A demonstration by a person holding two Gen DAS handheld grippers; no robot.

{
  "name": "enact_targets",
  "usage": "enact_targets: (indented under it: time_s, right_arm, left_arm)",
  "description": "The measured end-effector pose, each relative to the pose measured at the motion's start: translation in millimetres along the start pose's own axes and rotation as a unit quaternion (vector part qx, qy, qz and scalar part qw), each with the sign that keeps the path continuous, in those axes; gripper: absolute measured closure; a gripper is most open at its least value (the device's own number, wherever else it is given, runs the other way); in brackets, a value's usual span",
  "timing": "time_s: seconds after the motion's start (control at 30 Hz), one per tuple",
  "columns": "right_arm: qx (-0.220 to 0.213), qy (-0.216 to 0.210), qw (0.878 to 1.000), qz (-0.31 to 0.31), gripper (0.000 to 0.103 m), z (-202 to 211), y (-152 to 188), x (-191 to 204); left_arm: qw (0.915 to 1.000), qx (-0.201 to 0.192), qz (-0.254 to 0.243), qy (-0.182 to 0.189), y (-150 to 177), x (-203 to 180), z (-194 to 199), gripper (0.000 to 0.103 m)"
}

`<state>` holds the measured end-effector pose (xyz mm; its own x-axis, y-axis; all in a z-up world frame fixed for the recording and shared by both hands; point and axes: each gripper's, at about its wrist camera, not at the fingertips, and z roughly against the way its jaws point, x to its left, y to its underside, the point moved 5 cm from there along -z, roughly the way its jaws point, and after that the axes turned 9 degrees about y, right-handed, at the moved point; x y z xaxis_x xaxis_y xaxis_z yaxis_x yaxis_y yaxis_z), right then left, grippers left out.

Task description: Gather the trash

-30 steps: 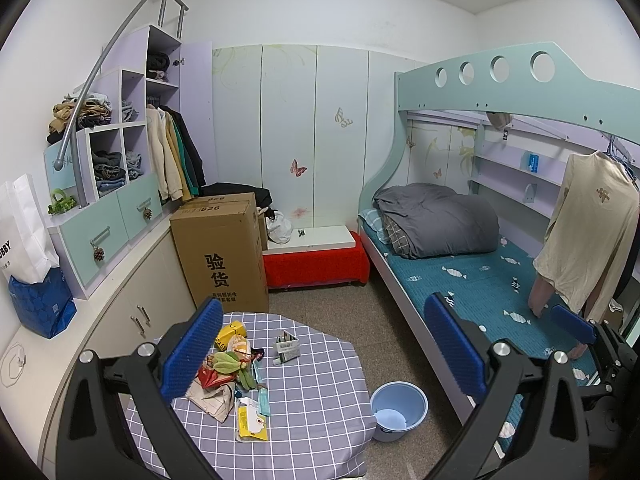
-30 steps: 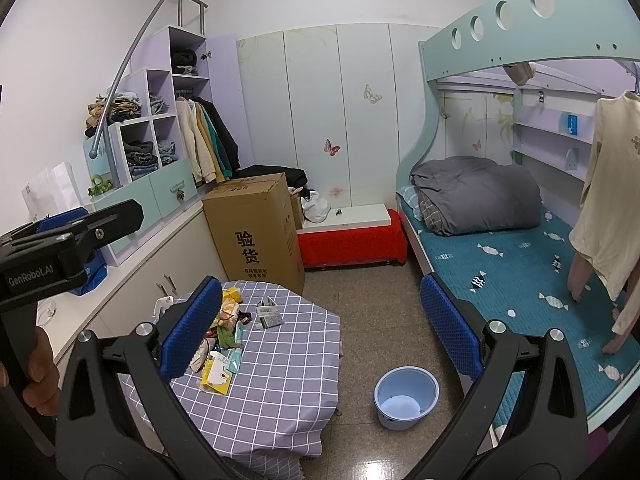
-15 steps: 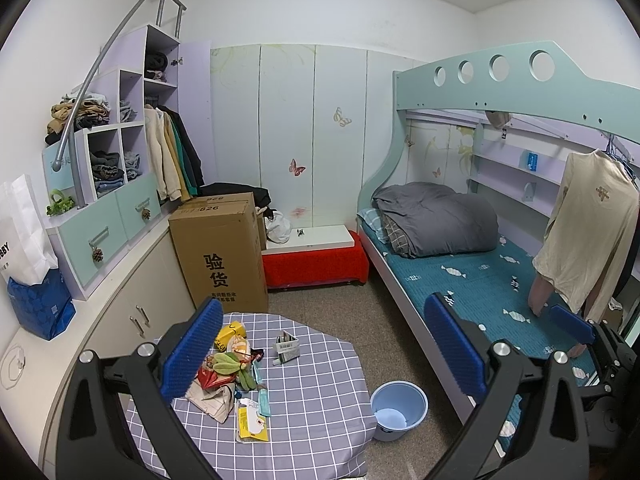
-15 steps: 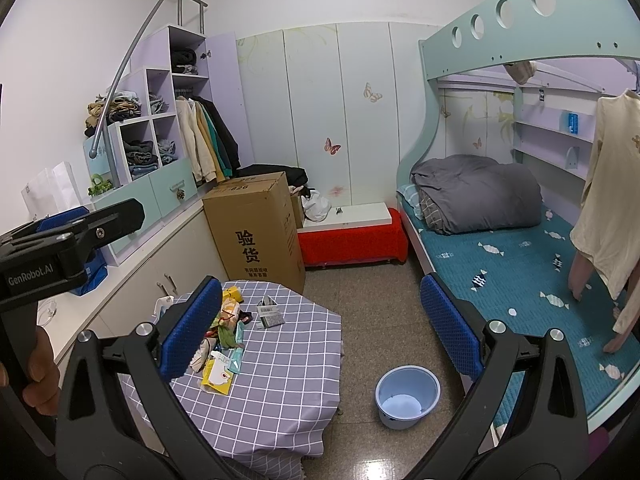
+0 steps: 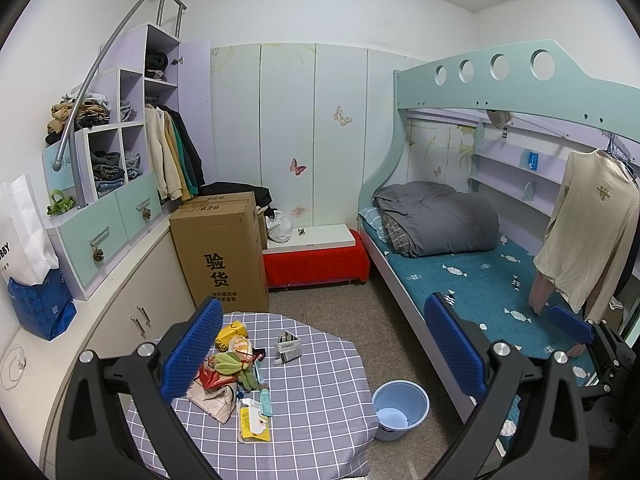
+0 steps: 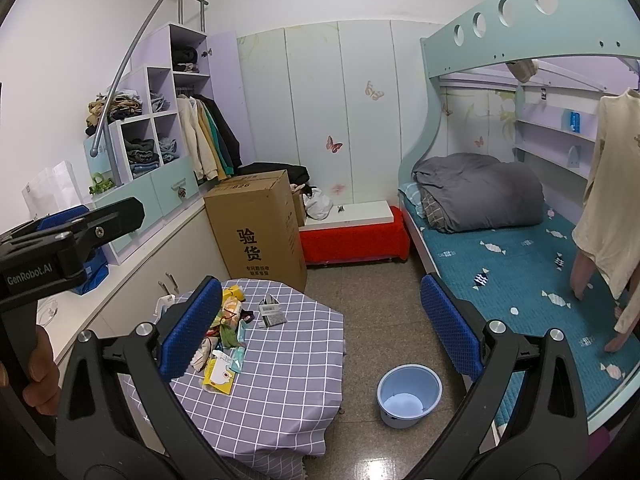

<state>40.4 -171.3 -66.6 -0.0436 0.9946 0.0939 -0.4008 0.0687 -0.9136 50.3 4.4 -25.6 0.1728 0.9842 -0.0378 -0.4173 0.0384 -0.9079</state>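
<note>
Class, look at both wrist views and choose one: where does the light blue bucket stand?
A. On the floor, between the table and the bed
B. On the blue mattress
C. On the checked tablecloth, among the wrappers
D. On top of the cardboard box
A: the light blue bucket stands upright on the floor, right of the table and beside the bed, apart from the wrappers.

Readable stuff from where I'm holding these: the big cardboard box has 验货 printed on its front and 826 on its top flap. Left of the box, a white bag shows "BBY". My left gripper body says GenRobot.AI.
</note>
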Motion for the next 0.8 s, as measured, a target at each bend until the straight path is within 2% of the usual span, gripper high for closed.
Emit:
enact_targets:
  time_s: [0.8]
  right_arm:
    - [0.006,0.002,1.0,-0.005,0.006,-6.3,0.8,-3.1]
  left_arm:
    - [1.0,0.005,-0.001,0.001,3.3,-1.1,-8.2,0.004]
